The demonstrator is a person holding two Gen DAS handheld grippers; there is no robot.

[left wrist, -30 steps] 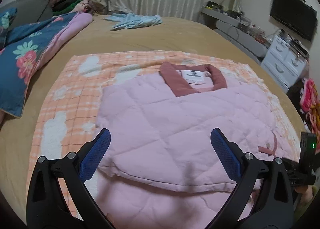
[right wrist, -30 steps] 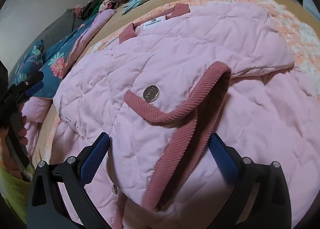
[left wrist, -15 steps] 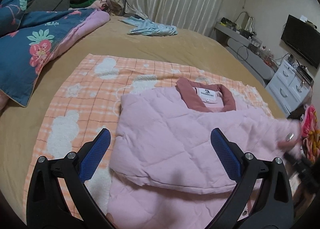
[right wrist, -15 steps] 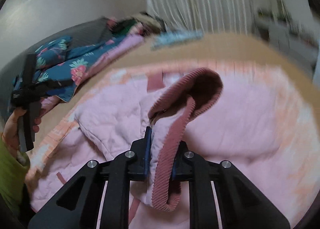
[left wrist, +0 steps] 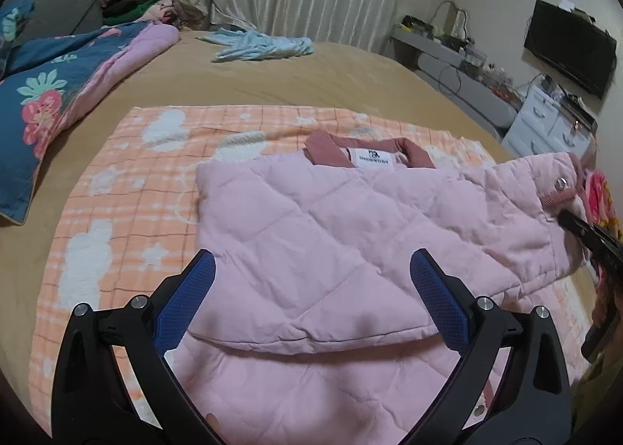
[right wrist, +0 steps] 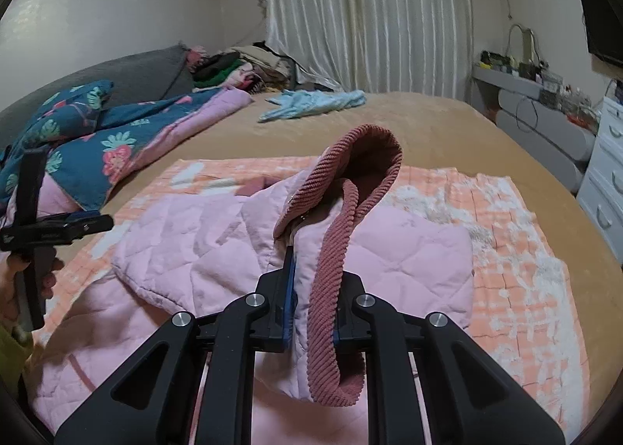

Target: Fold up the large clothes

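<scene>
A pink quilted jacket (left wrist: 311, 234) with a dusty-red collar (left wrist: 331, 149) lies on an orange checked blanket (left wrist: 128, 180) on the bed. My left gripper (left wrist: 311, 289) is open and empty, hovering over the jacket's near part. My right gripper (right wrist: 311, 301) is shut on the jacket's sleeve at its red ribbed cuff (right wrist: 342, 219) and holds it lifted above the jacket body (right wrist: 187, 242). In the left wrist view the raised sleeve (left wrist: 537, 188) and the right gripper (left wrist: 584, 231) show at the right edge. In the right wrist view the left gripper (right wrist: 58, 227) shows at the left.
A blue floral quilt (left wrist: 50, 94) lies at the bed's left. A light blue garment (left wrist: 261, 48) lies at the far side, near a pile of clothes (left wrist: 148, 5) and curtains. White drawers (left wrist: 545, 125) and a TV (left wrist: 568, 48) stand to the right of the bed.
My right gripper shut on the sleeve cuff and lifted it up off the jacket. My left gripper stayed open and drew back a little, tilting upward.
</scene>
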